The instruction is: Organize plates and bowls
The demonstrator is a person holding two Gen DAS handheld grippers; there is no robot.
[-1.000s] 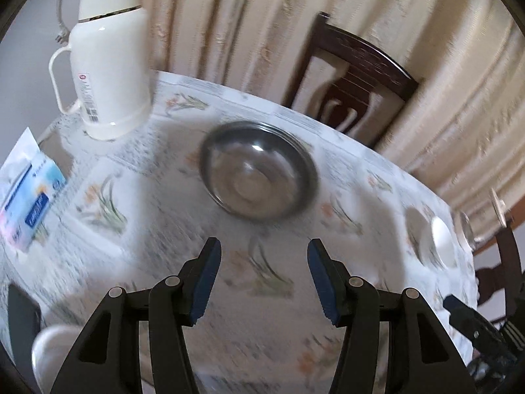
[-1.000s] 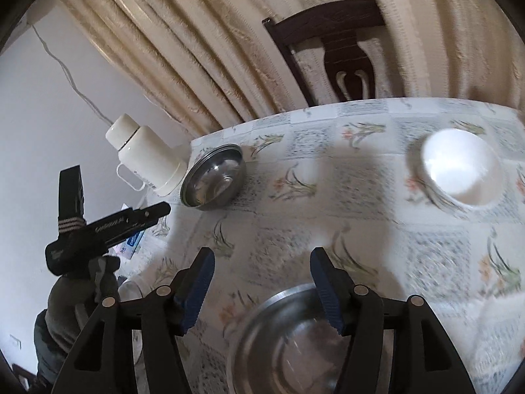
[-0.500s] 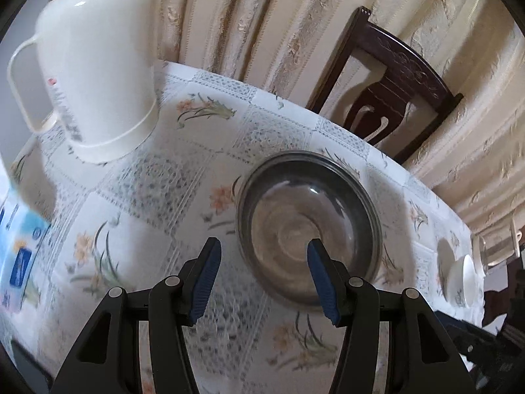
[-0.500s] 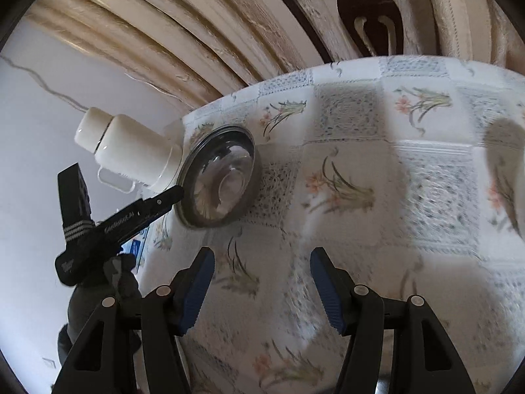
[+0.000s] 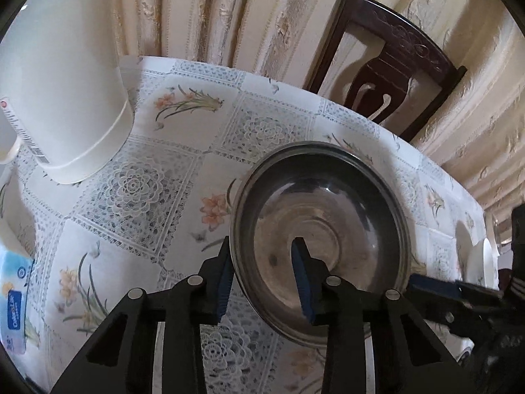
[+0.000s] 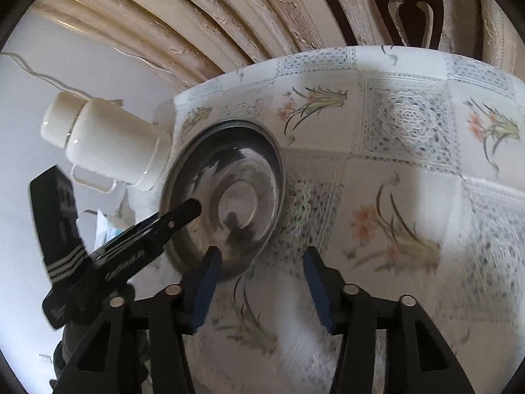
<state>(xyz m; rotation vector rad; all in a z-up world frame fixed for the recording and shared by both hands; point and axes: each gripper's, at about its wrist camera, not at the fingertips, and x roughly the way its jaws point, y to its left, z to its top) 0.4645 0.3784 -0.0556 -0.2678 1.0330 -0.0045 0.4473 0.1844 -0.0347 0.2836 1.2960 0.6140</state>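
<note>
Covering the counter (image 5: 183, 180) is a floral-and-lace patterned cloth, spreading ahead of both pairs of fingers; a cream curtain (image 5: 229, 16) is hanging beyond it, and a dark wooden chair (image 5: 393, 69) is standing at the far edge, ahead and to the right of the left fingers.

A white thermos jug (image 5: 62, 92) is standing on the counter, ahead and well to the left of the left fingers.

The steel bowl (image 5: 321, 229) is sitting on the counter directly at the left gripper (image 5: 262, 282). Its near-left rim is lying between the two blue-padded fingers: the left-hand finger (image 5: 223, 285) is outside the wall, the right-hand one is inside the bowl. The fingers are standing apart, straddling the rim; contact with the metal is not resolvable.

From the right wrist view, the same bowl (image 6: 229, 193) is lying ahead and left of the right gripper (image 6: 259, 289), whose fingers are spread wide and holding nothing, hanging over bare cloth. The right gripper's left-hand finger (image 6: 203, 292) is just beside the bowl's near rim.

A blue tissue pack (image 5: 13, 298) is lying at the far left, beside the left fingers. A white dish (image 5: 472, 259) is showing at the right edge, partly hidden.
</note>
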